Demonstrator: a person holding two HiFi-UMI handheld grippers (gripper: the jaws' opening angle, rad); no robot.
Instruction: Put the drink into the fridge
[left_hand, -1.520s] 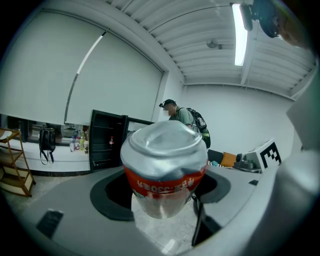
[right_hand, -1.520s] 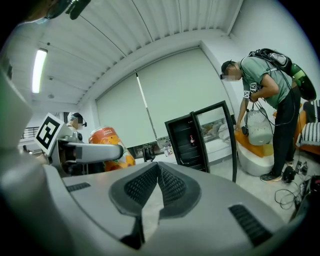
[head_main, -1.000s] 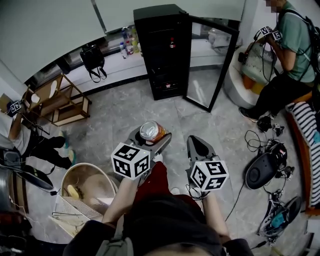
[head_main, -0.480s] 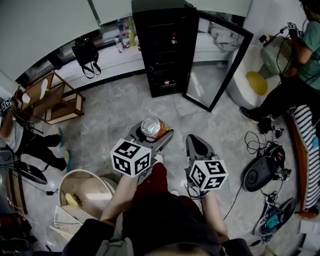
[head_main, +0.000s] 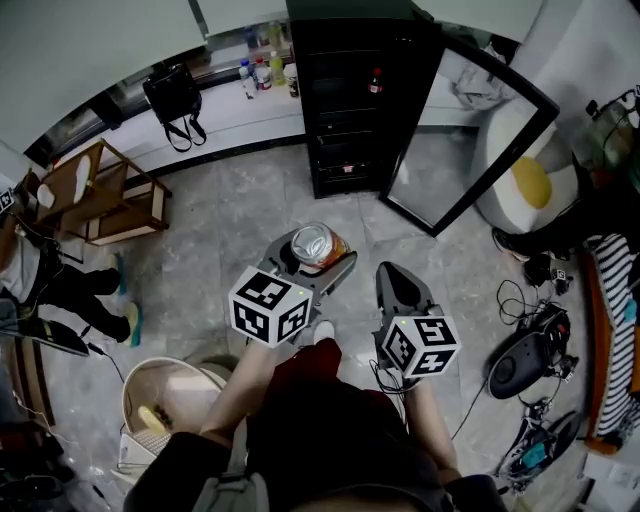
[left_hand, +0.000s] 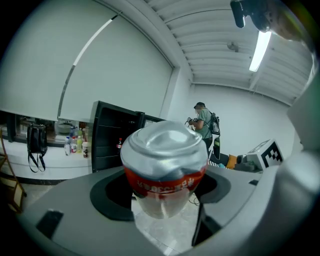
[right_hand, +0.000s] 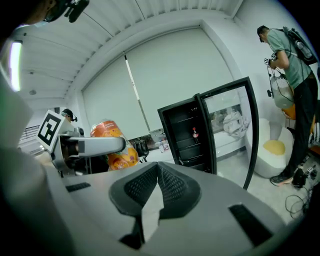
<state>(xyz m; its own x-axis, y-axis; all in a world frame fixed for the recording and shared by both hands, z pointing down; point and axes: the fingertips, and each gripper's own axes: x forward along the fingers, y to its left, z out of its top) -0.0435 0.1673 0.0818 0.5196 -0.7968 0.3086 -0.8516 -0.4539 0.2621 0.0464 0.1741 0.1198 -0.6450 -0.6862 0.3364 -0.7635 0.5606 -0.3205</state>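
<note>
Left hand-held gripper (head_main: 316, 262): jaws spread wide and clamped on either side of a drink can (left_hand: 165, 160), carried above the floor (head_main: 230, 230)
Drink can: dented silver top, red and orange body, gripped at its sides between the left jaws, well apart from the fridge (head_main: 350, 110)
Right hand-held gripper (right_hand: 159, 175): jaws closed, ribbed pads meeting, nothing between them, just beside the left one
Marker cubes: one on each hand-held gripper, left (head_main: 268, 305) and right (head_main: 420, 345), near the person's body
Fridge: black, upright, ahead of both hand-held grippers, glass door (head_main: 470, 140) swung open to the right
Inside the fridge: dark shelves, a red-capped bottle (head_main: 376, 82) standing on an upper one
Tabletop (head_main: 230, 115): white, running along the wall left of the fridge, bearing a cluster of bottles (head_main: 265, 72) and a black bag (head_main: 172, 95) hanging over its edge
Wooden shelf unit (head_main: 105, 195): on the floor at far left
Egg-shaped seat (head_main: 505, 150): white with a yellow cushion, right of the open door
Second person (right_hand: 290, 75): green shirt, backpack, standing beyond the seat in the right gripper view
</note>
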